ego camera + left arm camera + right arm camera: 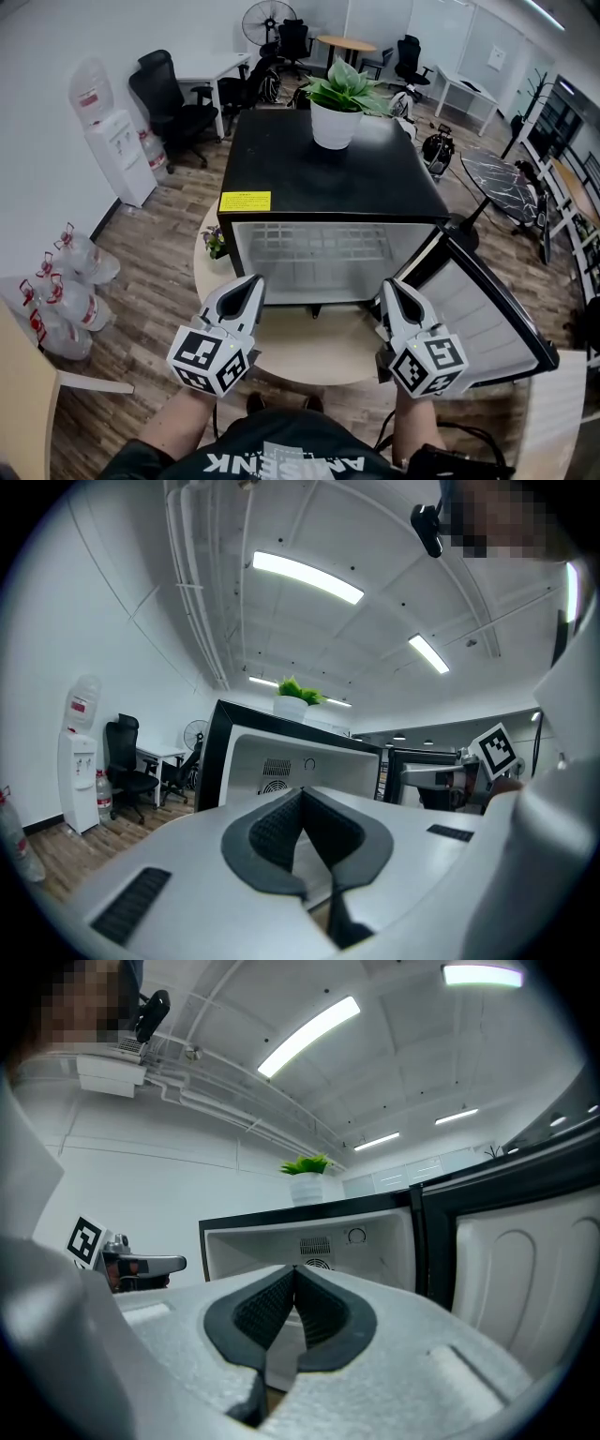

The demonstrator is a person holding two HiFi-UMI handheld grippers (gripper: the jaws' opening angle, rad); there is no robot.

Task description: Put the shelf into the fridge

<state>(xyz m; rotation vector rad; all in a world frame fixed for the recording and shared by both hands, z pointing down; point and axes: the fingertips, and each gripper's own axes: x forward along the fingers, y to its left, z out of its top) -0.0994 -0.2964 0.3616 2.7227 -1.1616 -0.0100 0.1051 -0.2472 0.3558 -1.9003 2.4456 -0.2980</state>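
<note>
Your left gripper [247, 287] and right gripper [391, 287] both have jaws pressed together on nothing, above the round table's [319, 349] near edge. The white wire shelf [314, 246] lies inside the open fridge [328, 178].

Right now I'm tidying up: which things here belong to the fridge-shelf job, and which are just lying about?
Job: fridge, open door, wire shelf inside, left gripper, right gripper, both shut and empty.
Lying about: potted plant, water dispenser, water bottles, office chair, fan.
</note>
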